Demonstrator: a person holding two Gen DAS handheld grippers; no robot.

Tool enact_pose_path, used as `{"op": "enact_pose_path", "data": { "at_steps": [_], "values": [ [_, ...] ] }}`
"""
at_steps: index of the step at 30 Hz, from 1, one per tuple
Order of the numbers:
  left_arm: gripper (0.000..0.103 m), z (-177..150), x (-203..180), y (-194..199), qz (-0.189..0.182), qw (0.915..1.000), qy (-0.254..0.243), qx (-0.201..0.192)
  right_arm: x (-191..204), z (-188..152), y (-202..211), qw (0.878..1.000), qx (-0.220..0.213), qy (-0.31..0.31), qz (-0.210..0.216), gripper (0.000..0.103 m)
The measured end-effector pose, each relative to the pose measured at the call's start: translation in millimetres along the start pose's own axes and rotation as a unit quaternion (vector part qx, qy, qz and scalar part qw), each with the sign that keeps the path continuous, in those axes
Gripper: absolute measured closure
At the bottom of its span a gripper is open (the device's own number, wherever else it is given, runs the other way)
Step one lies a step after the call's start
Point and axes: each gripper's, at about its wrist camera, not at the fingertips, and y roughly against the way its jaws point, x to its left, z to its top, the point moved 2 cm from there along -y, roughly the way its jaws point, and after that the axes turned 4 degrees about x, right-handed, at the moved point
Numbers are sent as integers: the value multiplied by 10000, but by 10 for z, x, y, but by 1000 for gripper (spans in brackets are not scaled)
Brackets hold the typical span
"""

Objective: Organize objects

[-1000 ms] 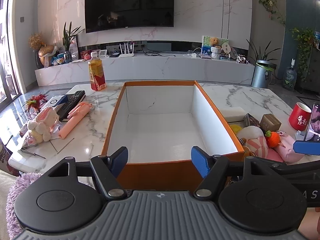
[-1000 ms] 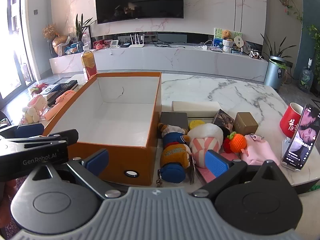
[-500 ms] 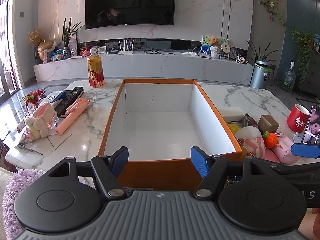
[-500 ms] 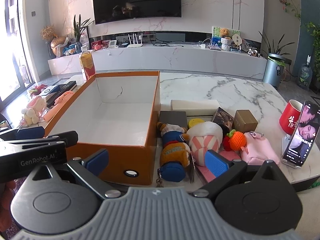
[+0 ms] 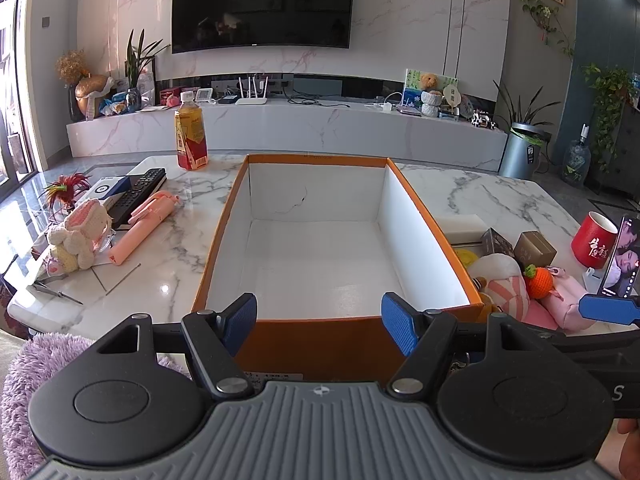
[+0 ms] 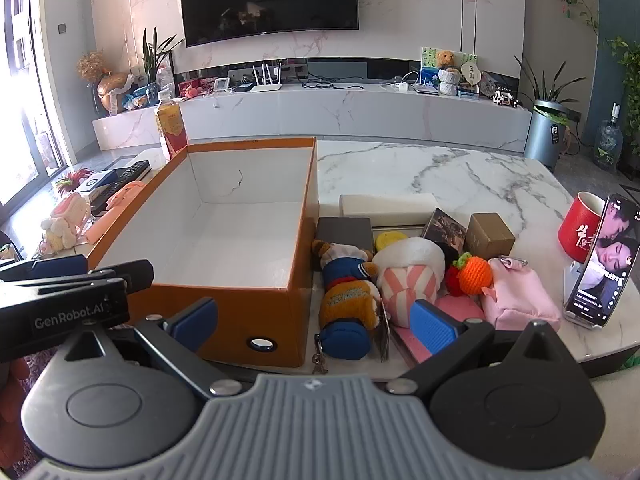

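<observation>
Both the left gripper (image 5: 319, 328) and the right gripper (image 6: 314, 322) hover just before the orange box (image 5: 320, 342), fingers apart and holding nothing. Right of the box lie plush toys (image 6: 348, 296); left of it, a pink stick (image 5: 142, 226) on the worktop (image 5: 480, 196).

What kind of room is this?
Most likely a home living room: a big TV hangs on the marble wall, a low media cabinet runs beneath it, and a marble coffee table holds toys and an orange box.

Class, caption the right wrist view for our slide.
Open right tool hovers before an empty orange box beside plush toys.
</observation>
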Motion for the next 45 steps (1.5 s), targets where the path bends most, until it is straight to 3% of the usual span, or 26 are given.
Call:
{"op": "enact_pose_path", "data": {
  "at_steps": [12, 25, 30, 35, 40, 45],
  "values": [
    [24, -16, -19, -15, -2, 10000, -9, 49, 5, -9, -10, 10000, 25, -10, -9, 1],
    [42, 11, -241, -116, -346, 9986, -327, 220, -203, -27, -148, 9995, 215, -215, 65, 2],
    [43, 107, -439, -177, -663, 9957, -598, 233, -340, 23, -225, 9991, 359, -232, 47, 25],
    [54, 213, -626, -328, -950, 9915, -775, 436, -449, 107, -319, 9991, 413, -120, -5, 50],
    [62, 406, -882, -451, -1359, 9834, -1014, 651, -649, 220, -479, 9981, 561, -17, -253, 64],
    [65, 527, -1212, -677, -1591, 9688, -1570, 1067, -908, 324, -646, 9965, 755, -4, -366, 67]
  ]
}}
